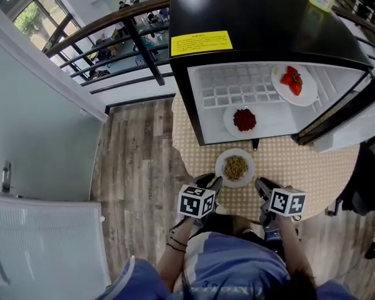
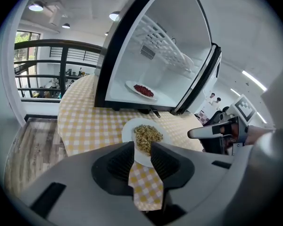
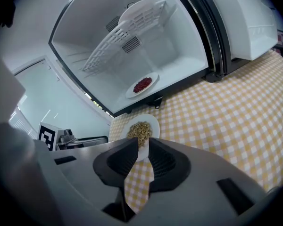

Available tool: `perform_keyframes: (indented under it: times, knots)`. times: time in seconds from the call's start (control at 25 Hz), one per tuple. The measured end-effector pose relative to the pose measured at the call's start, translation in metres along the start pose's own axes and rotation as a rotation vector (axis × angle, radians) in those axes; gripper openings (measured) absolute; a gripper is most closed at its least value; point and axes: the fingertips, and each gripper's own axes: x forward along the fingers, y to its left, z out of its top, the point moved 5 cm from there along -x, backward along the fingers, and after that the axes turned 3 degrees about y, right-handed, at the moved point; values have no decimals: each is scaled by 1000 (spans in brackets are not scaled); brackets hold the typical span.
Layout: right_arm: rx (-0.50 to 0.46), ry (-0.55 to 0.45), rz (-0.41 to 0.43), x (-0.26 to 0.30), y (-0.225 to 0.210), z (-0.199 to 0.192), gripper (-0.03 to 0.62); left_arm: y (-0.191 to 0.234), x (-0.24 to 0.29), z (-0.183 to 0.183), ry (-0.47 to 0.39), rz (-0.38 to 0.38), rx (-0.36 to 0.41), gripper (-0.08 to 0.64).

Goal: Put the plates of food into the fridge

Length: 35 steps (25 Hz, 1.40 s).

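**Both my grippers aimed at the grain plate, neither gripping**

My left gripper (image 1: 214,181) is held low at the near edge of the table, pointing forward and slightly inward; its tip sits just beside the lower-left rim of the white round plate of greenish-brown grains (image 1: 222,162); its jaws stand narrowly apart, with only checked cloth and the plate's near rim showing in the gap, and nothing is pinched. My right gripper (image 1: 261,184) mirrors it on the other side, angled in toward the same plate and near its lower-right rim; its jaws are likewise a little apart and hold nothing.

That plate rests on the yellow-and-white checked tablecloth (image 1: 315,167), just in front of the small black fridge (image 1: 262,17), whose door (image 1: 350,114) hangs open to the right; on the fridge floor lies a white plate of dark red food (image 1: 229,121), and on the wire shelf a white plate of bright red pieces (image 1: 309,94).

The table stands on a grey-brown wood-plank floor (image 1: 137,161); a dark railing (image 1: 112,36) runs behind.
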Motion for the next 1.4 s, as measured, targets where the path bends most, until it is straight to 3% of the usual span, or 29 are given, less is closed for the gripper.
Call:
perform_keyframes:
  times: [0.44,0.72,1.0,1.08,1.2,1.4]
  knots:
    - [63,70,-88,46,-16,-10,91,21,29,-7,116,-30,-24,118]
    - [66,77,-128,55,-19,-19,97,23,41,-13,165,-29,30,118]
    - [4,63,-120,57,-17,-19,95,22,45,-12,163,-37,31,117]
    - [31,65,-94,56,-18,-20,89,22,45,-12,162,-41,31,118]
    - [145,65,-55,52,-21,-22,64,21,43,-13,163,-50,36,117]
    - [110,60,-78,32,-24,-29,61,2,38,-18,178,-71,87,117]
